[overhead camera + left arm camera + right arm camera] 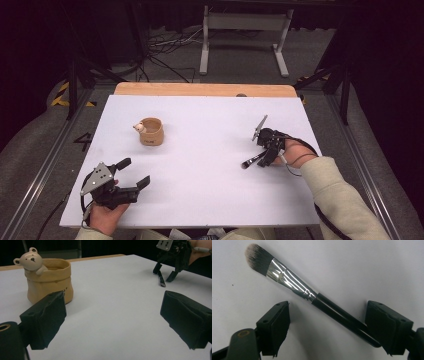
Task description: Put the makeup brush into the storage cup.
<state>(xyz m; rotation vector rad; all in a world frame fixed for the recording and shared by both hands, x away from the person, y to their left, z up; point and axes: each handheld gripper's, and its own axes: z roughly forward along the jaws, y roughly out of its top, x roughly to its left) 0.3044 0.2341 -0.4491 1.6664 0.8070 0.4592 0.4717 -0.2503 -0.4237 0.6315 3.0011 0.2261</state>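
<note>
Makeup brush [312, 296] flat on the counter [200, 165] at right of the high view, between the spread, not yet gripping right tongs [328, 327]; handle slanting lower right, bristles upper left. Grab across the handle looks likely. Left tongs [134, 174] released, well apart at lower left.

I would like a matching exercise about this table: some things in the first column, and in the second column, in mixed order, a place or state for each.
Column one:
1. makeup brush
2. bear pot
3. left gripper
4. right gripper

Column two:
A. stands upright on the far left part of the white board
B. lies flat between open jaws
C. open near the front left corner, with nothing between the jaws
D. points down over the brush handle

Pairs: 1-B, 2-A, 3-C, 4-D
</note>
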